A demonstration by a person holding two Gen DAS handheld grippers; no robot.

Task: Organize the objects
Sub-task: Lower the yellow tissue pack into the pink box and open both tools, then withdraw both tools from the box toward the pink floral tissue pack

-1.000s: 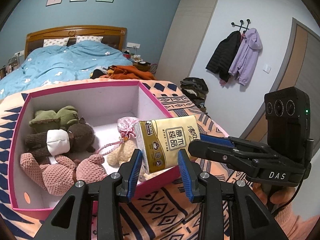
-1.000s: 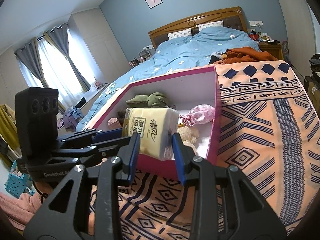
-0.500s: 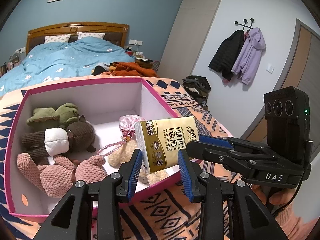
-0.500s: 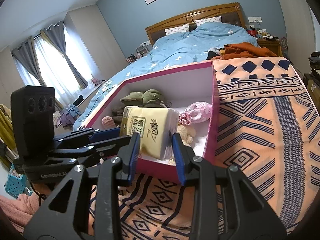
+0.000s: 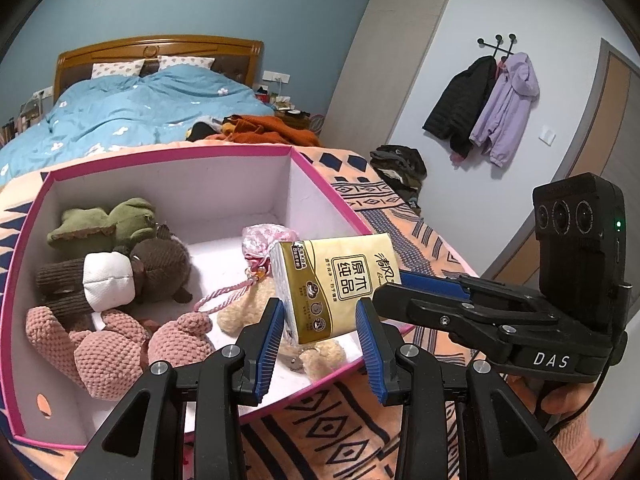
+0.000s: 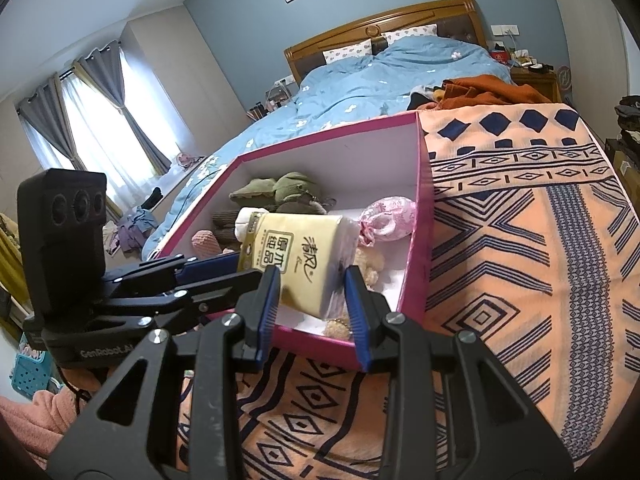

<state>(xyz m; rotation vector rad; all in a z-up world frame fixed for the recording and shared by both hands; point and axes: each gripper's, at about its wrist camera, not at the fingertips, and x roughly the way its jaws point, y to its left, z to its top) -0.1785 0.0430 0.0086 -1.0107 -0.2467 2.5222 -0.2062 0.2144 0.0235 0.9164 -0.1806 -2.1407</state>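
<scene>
Tissue pack [image 6: 298,258] over pink box [image 6: 420,216]

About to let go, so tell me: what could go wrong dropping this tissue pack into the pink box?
The tissue pack hangs tilted above the pink box's near wall; released here, it may catch the rim or tip outside. The beige plush lies right below, so it could land crooked.
</scene>
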